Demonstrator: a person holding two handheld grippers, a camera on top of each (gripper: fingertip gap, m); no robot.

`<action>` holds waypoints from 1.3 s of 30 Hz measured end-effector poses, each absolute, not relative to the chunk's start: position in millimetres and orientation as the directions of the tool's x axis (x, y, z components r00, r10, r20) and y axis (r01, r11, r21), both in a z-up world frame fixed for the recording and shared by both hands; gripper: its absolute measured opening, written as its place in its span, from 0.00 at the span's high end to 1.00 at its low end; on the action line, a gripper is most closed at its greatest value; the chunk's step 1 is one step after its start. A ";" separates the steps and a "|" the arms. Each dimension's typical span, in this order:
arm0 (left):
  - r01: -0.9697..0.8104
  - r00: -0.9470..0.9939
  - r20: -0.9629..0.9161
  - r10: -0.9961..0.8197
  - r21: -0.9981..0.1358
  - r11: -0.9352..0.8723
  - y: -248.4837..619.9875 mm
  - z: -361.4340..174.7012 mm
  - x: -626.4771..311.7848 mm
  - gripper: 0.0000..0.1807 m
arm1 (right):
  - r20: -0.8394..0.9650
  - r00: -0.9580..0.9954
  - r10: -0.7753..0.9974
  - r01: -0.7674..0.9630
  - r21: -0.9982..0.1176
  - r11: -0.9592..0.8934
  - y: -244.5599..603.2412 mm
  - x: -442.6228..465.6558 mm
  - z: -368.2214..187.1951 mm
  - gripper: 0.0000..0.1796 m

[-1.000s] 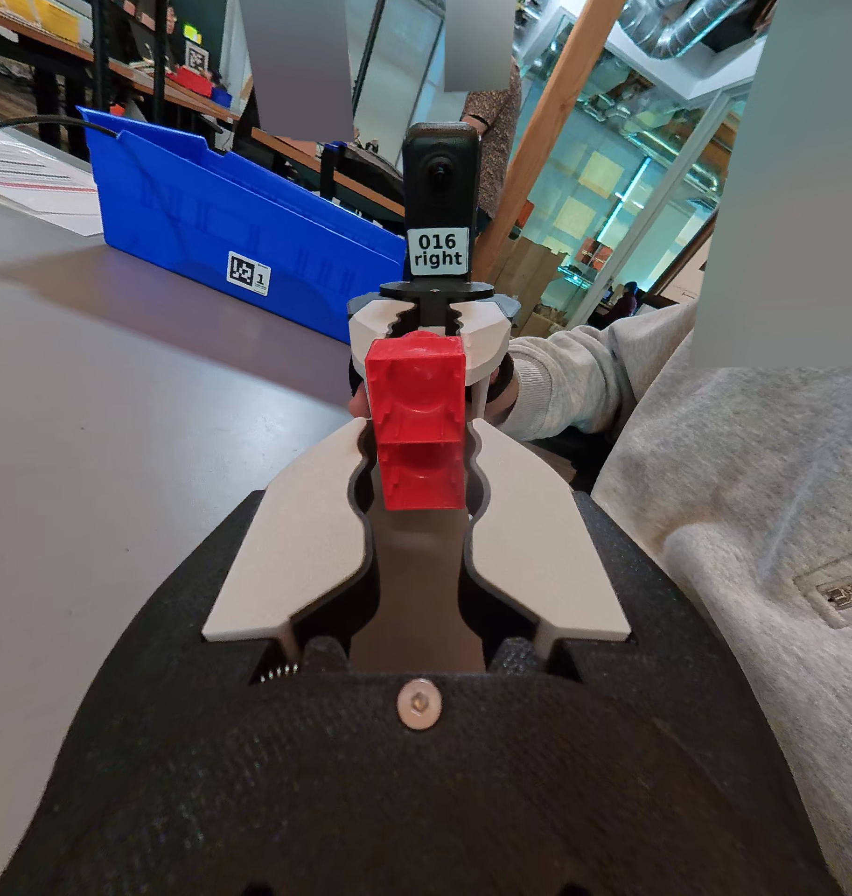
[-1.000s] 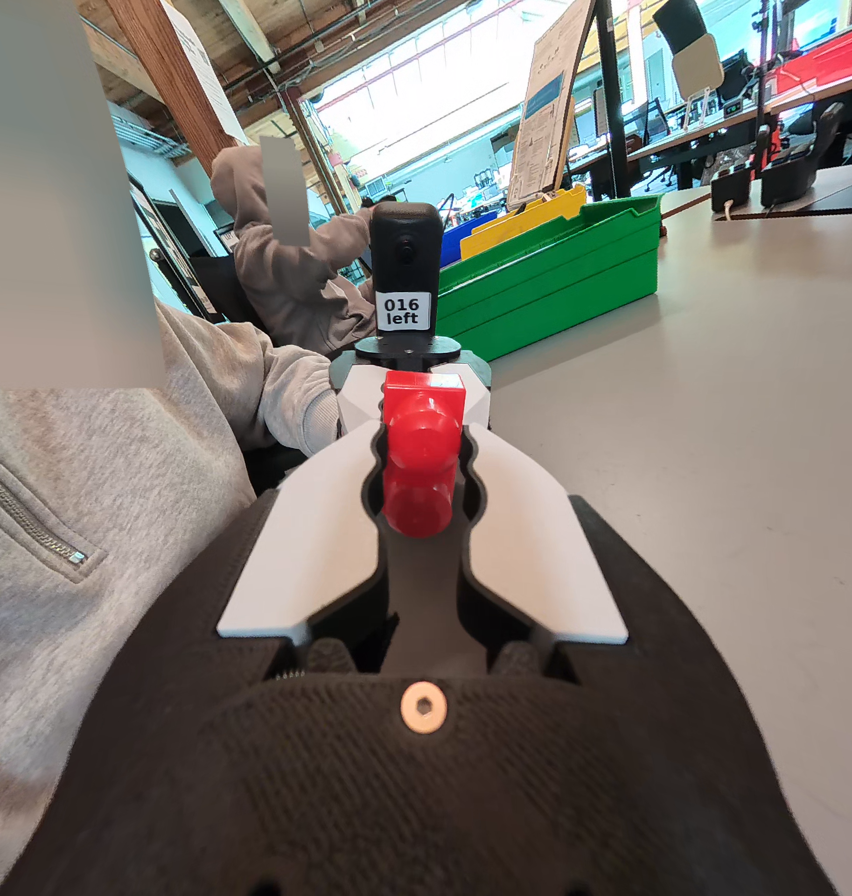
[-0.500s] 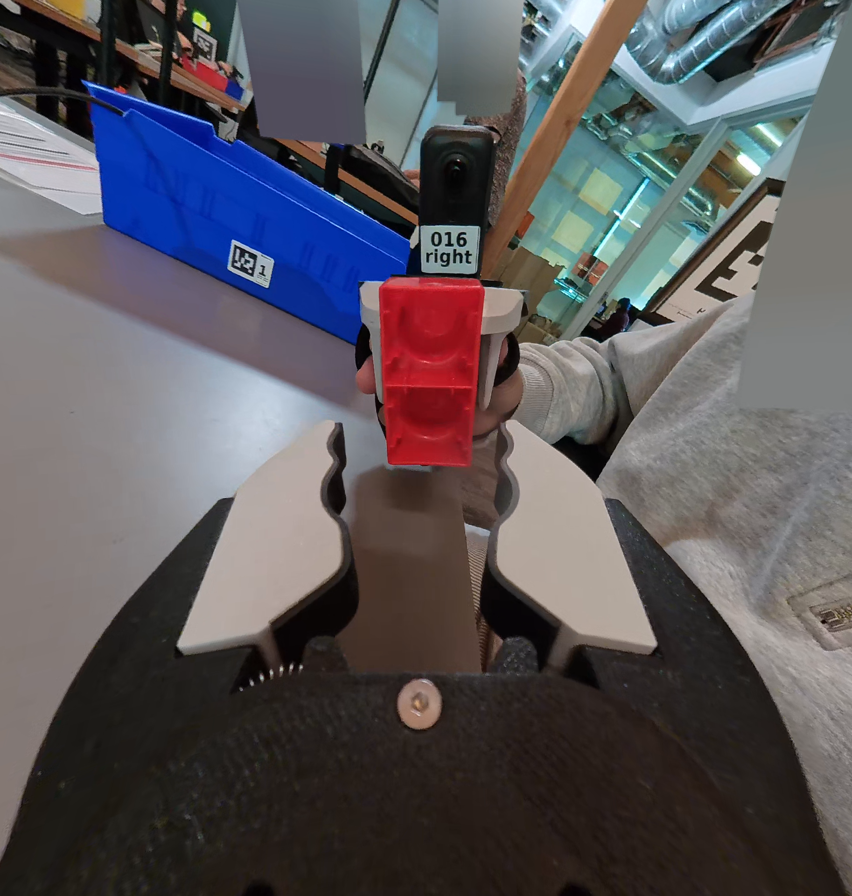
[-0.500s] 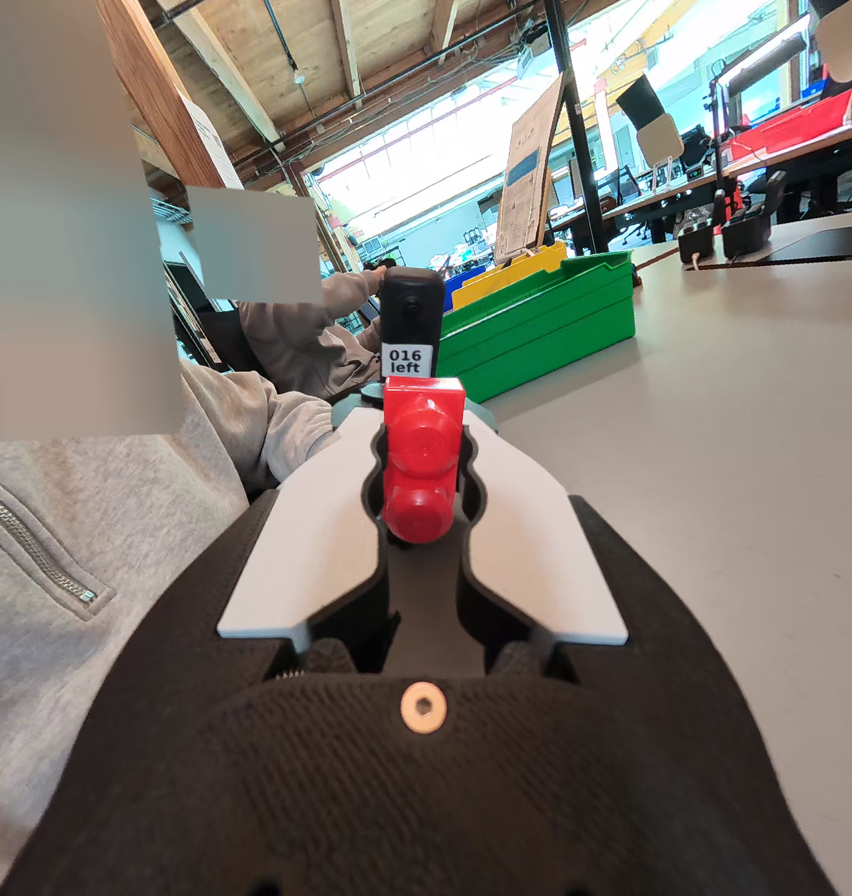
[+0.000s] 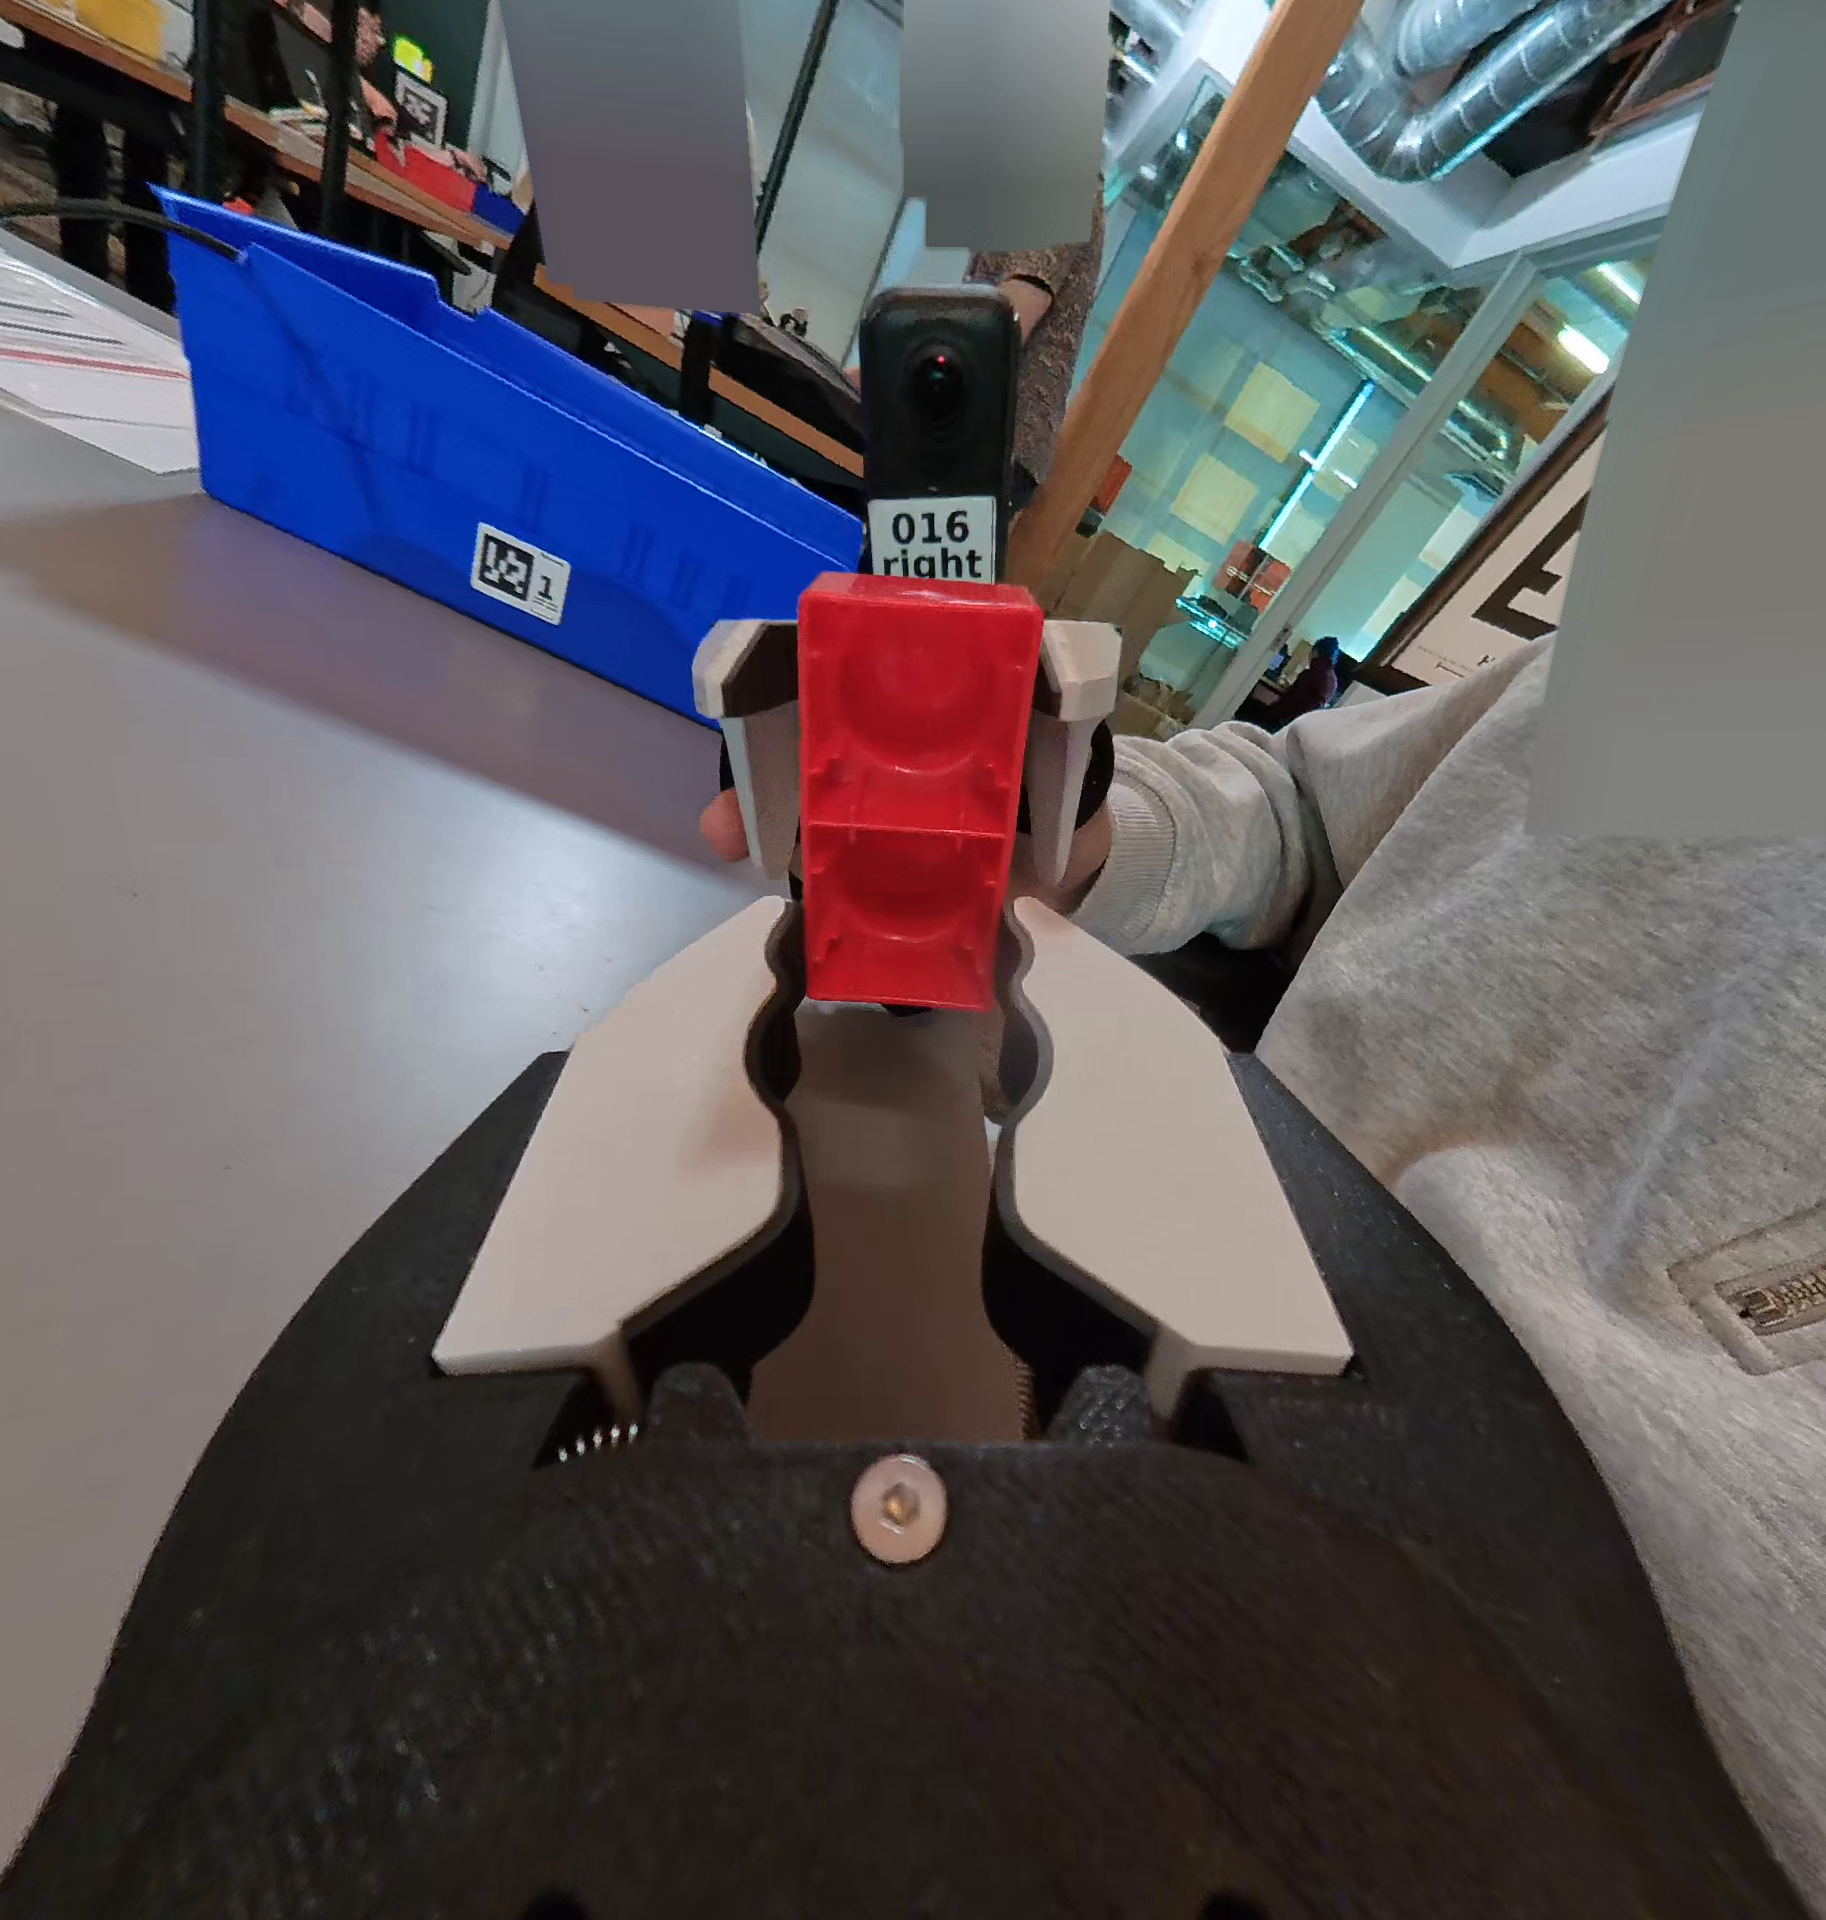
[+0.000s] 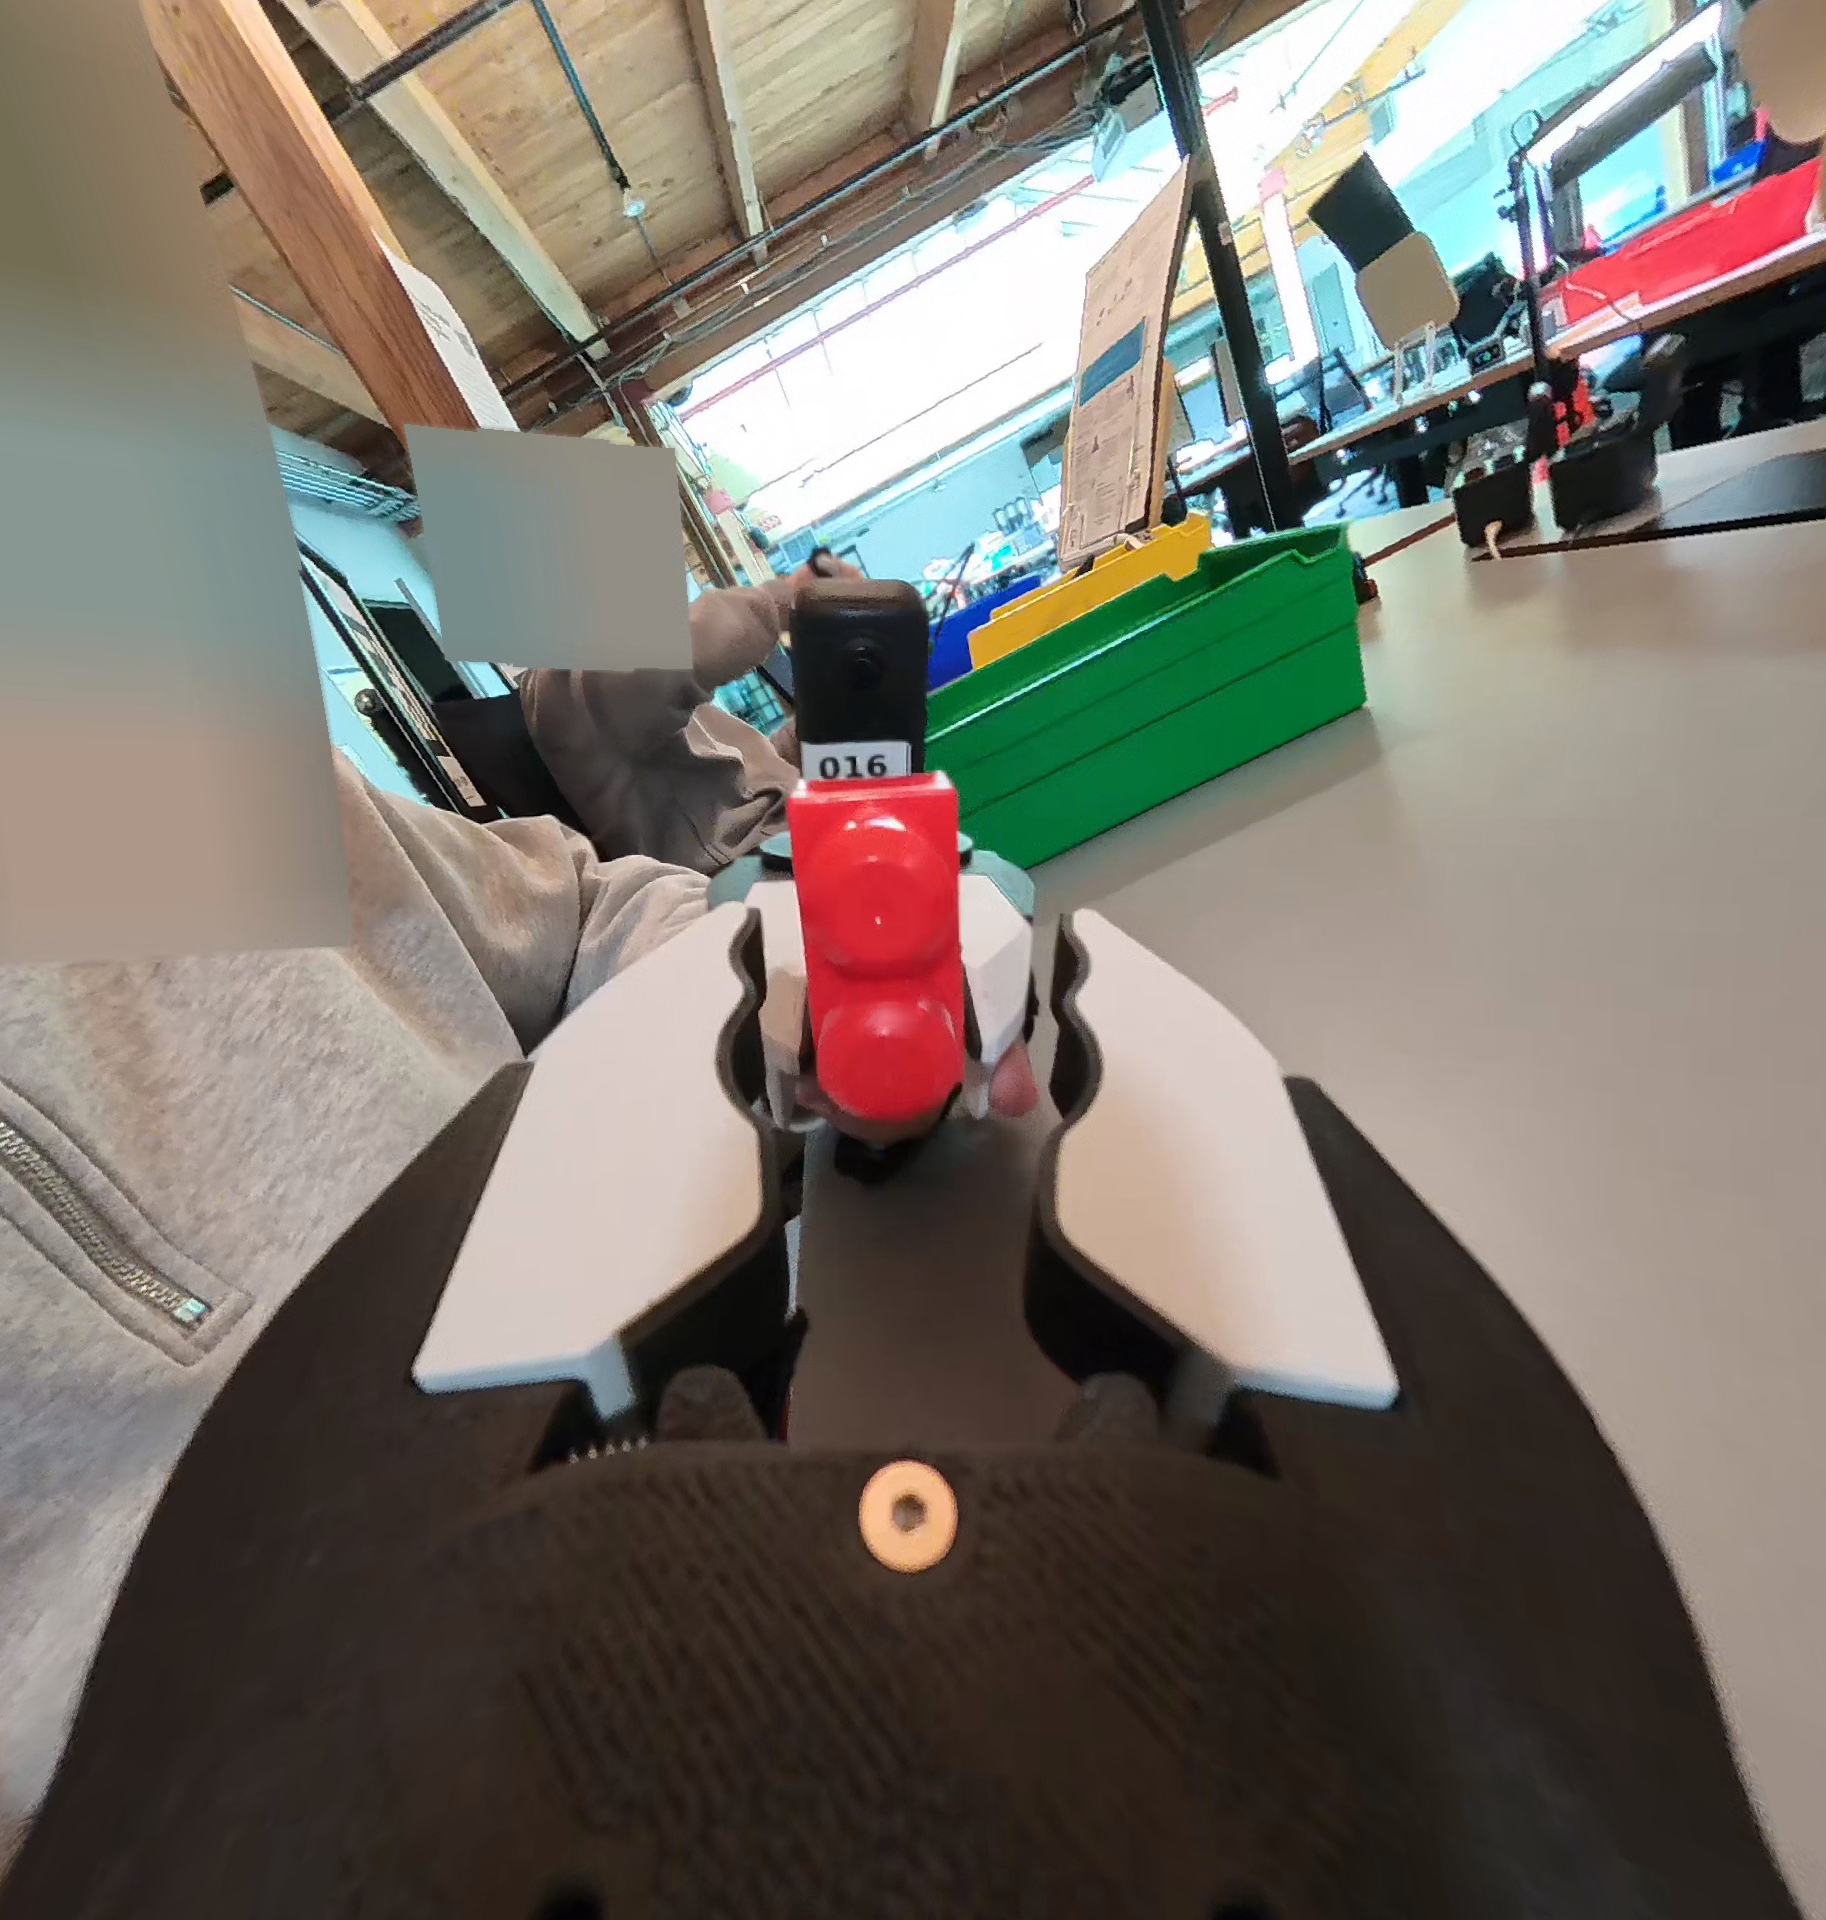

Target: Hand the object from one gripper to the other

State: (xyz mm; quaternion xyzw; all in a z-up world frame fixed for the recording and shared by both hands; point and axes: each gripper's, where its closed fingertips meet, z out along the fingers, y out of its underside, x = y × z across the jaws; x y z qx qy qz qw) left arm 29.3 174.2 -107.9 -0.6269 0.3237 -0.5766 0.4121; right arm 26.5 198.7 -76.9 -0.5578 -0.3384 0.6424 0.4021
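A red two-stud brick (image 5: 904, 790) is held upright in the air between my two grippers, which face each other. My left gripper (image 5: 901, 920) is shut on the brick's lower part, its white fingers touching both sides. In the right wrist view the studs of the brick (image 6: 873, 935) face the camera, and the left gripper (image 6: 893, 997) clamps it from behind. My right gripper (image 6: 904, 935) is open, its fingers spread wider than the brick and apart from it. In the left wrist view the right gripper (image 5: 904, 717) flanks the brick's upper part.
A grey table (image 5: 265, 883) lies below. A blue bin (image 5: 389, 457) and paper sheets (image 5: 36, 343) are at the far left. A green bin (image 6: 1148, 707) and a yellow bin (image 6: 1085, 587) stand on the table in the right wrist view. The person's grey sweatshirt (image 5: 1563, 1143) is close by.
Half a second ago my right gripper held the brick and my left was open. Now my left has closed on the brick and my right has opened.
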 end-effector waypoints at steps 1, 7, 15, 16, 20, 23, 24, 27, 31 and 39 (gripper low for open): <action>0.074 0.134 0.451 -0.882 -0.892 -0.445 176.0 -107.5 28.0 0.81 | -0.450 -0.049 0.892 -0.131 -0.882 -0.453 200.2 27.1 -79.3 0.70; 0.088 0.156 0.434 -0.887 -0.901 -0.425 180.7 -105.7 23.8 0.81 | -0.443 -0.044 0.895 -0.046 -0.894 -0.445 196.5 23.4 -93.6 0.74; 0.074 0.158 0.412 -0.897 -0.911 -0.405 178.4 -106.0 25.7 0.81 | -0.365 -0.049 0.930 0.009 -0.931 -0.365 186.6 18.4 -97.4 0.84; 0.075 0.155 0.416 -0.896 -0.909 -0.409 178.5 -105.9 25.6 0.81 | -0.358 -0.048 0.932 0.011 -0.934 -0.358 186.0 18.3 -97.2 0.84; 0.078 0.153 0.414 -0.897 -0.910 -0.407 178.1 -105.5 26.2 0.81 | -0.348 -0.044 0.937 0.015 -0.938 -0.347 185.7 18.7 -96.7 0.83; 0.082 0.167 0.415 -0.894 -0.910 -0.407 180.1 -105.8 26.1 0.76 | -0.337 -0.022 0.941 0.018 -0.941 -0.337 189.0 20.1 -97.1 0.84; 0.088 0.179 0.415 -0.892 -0.910 -0.406 182.2 -105.7 25.6 0.71 | -0.334 -0.010 0.942 0.027 -0.942 -0.334 190.9 20.9 -98.7 0.84; 0.103 0.217 0.406 -0.888 -0.914 -0.393 188.7 -105.2 22.3 0.63 | -0.346 -0.006 0.938 0.037 -0.938 -0.345 192.5 22.1 -101.0 0.84; 0.128 0.224 0.392 -0.892 -0.920 -0.371 191.0 -98.3 18.1 0.63 | -0.372 -0.024 0.928 0.055 -0.927 -0.370 189.3 19.8 -104.5 0.84; 0.156 0.219 0.350 -0.911 -0.934 -0.322 188.9 -84.5 13.1 0.69 | -0.370 -0.051 0.928 0.084 -0.927 -0.365 180.7 14.8 -106.7 0.83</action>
